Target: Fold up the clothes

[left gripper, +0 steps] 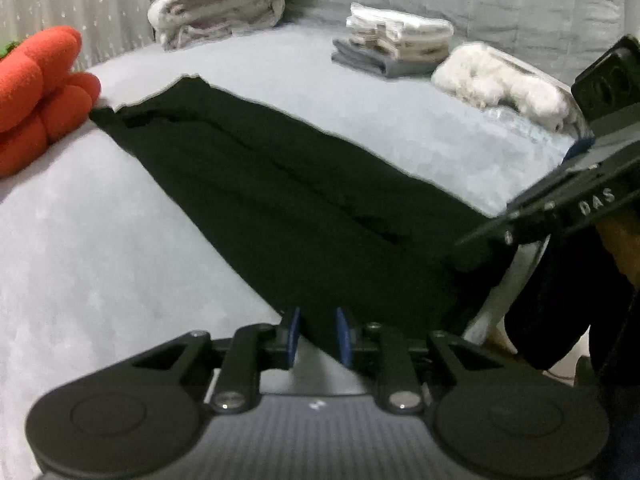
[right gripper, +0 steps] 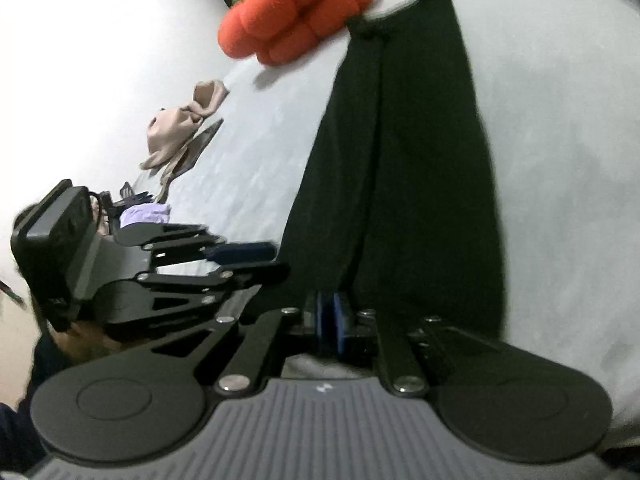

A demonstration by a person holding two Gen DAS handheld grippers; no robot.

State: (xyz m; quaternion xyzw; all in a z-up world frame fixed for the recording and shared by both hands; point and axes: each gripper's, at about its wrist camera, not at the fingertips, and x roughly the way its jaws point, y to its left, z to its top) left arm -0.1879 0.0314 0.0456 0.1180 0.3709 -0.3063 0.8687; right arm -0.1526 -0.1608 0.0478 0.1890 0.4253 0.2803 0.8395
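Observation:
A long black garment (left gripper: 288,200) lies flat on the pale grey bed (left gripper: 100,240), narrow end far left, wide end near me. At its near corner my left gripper (left gripper: 319,336) stands open; the cloth corner dips between the blue pads, and the left pad is clear of it. My right gripper (left gripper: 476,252) reaches in from the right at the same near edge. In the right wrist view the black garment (right gripper: 420,160) stretches away and my right gripper (right gripper: 330,320) shows only a slim gap between its pads at the hem. My left gripper (right gripper: 268,260) sits at the cloth's left edge.
An orange plush cushion (left gripper: 36,96) (right gripper: 292,16) lies by the garment's far end. At the back are a rolled blanket (left gripper: 220,8), a stack of folded clothes (left gripper: 396,40) and a white fluffy bundle (left gripper: 504,80). A beige garment (right gripper: 180,132) lies crumpled on the bed.

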